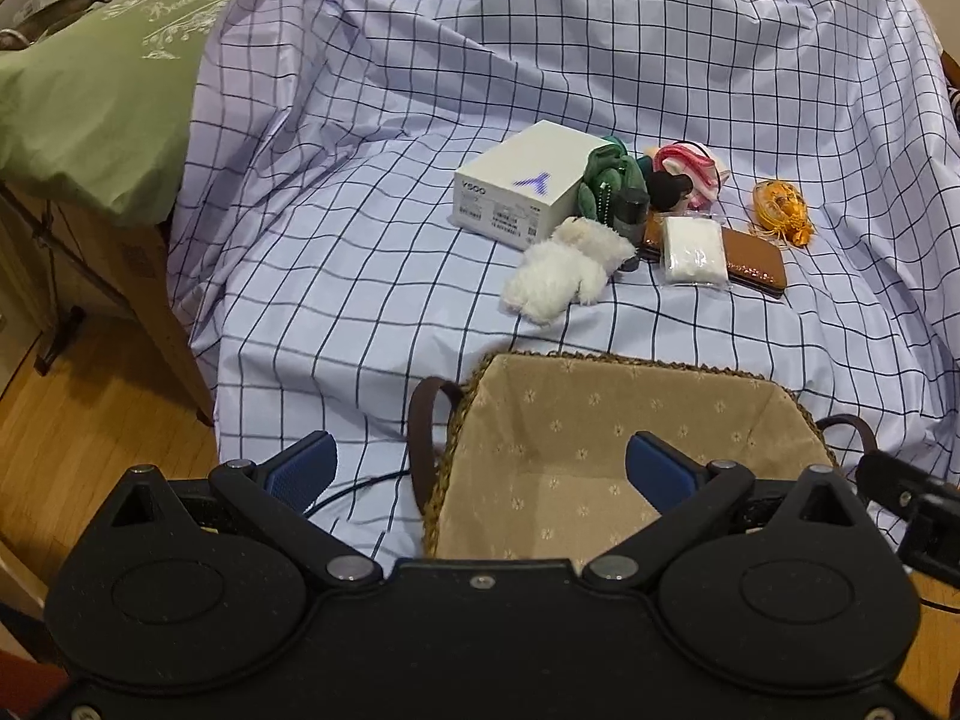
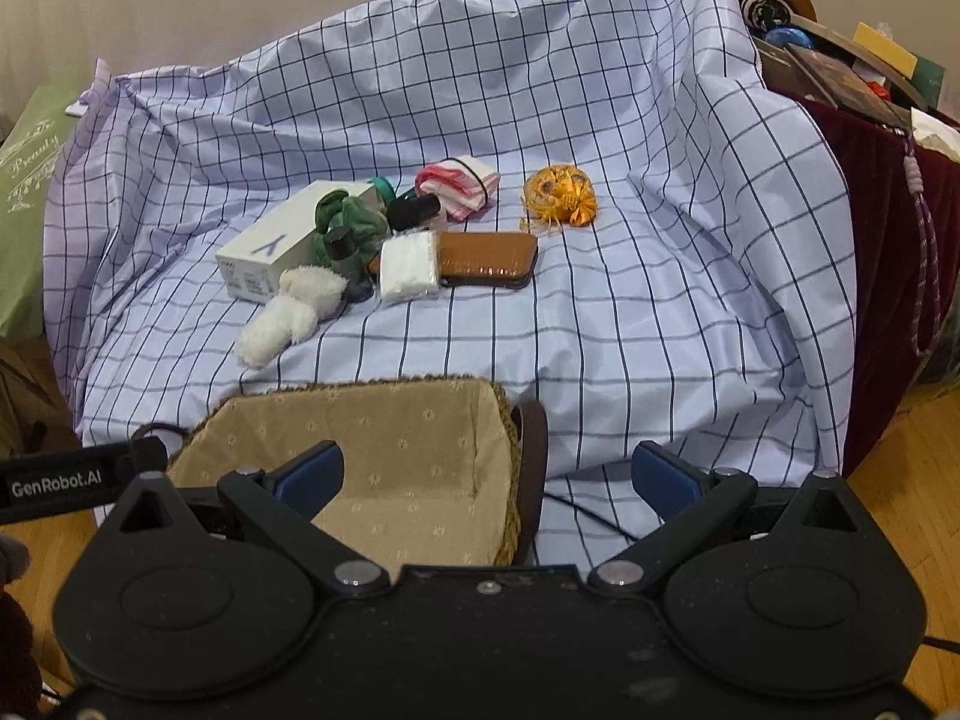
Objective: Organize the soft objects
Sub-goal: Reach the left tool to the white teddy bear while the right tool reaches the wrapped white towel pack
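Note:
A woven basket (image 1: 618, 360) (image 2: 510, 414) with a beige flowered lining sits empty at the near edge of the checked cloth. Behind it lies a cluster: a white plush toy (image 1: 564, 273) (image 2: 288, 312), a green plush toy (image 1: 606, 180) (image 2: 351, 216), a pink-and-white rolled cloth (image 1: 690, 171) (image 2: 459, 180), a white packet (image 1: 690, 249) (image 2: 408, 267) and an orange knotted ornament (image 1: 780, 207) (image 2: 561, 192). My left gripper (image 1: 480, 471) is open over the basket's left rim. My right gripper (image 2: 489, 474) is open over its right rim. Both hold nothing.
A white box (image 1: 522, 186) (image 2: 276, 249), a brown leather case (image 1: 756, 264) (image 2: 489, 258) and dark small bottles (image 1: 633, 213) (image 2: 414, 210) lie among the soft things. A green pillow (image 1: 102, 78) is at left; a cluttered dark-red-draped table (image 2: 894, 192) at right. Wooden floor lies below.

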`<state>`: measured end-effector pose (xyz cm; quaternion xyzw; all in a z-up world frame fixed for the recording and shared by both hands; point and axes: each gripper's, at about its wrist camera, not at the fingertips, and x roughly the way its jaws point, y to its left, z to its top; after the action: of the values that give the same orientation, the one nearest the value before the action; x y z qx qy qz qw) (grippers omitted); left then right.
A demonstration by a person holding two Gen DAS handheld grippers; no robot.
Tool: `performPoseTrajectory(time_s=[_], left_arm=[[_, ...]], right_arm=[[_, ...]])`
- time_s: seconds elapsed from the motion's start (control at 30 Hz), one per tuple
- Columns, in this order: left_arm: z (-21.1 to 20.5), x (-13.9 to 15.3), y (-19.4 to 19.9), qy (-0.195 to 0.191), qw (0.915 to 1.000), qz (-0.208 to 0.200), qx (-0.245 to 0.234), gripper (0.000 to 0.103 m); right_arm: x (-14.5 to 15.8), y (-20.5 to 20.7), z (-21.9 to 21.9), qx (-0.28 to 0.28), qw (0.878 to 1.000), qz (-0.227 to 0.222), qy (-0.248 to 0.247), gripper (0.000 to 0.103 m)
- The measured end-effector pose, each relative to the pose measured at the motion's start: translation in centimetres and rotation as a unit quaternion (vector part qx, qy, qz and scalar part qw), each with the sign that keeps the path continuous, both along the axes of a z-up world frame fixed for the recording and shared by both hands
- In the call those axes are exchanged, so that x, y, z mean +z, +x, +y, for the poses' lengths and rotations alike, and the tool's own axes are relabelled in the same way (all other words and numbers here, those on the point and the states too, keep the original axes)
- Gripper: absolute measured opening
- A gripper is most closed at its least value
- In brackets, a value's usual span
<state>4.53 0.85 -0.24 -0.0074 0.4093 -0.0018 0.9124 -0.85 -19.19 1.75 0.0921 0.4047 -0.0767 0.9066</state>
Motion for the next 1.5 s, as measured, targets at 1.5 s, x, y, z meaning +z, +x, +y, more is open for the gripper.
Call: performPoseTrajectory(time_s=[1.5], left_arm=[[-1.5,-4.5,15.6,0.001,0.9947,0.073,-0.073,0.098]], right_arm=[[-5.1,20.3,0.3,0.030,0.998,0.056,-0.018,0.099]])
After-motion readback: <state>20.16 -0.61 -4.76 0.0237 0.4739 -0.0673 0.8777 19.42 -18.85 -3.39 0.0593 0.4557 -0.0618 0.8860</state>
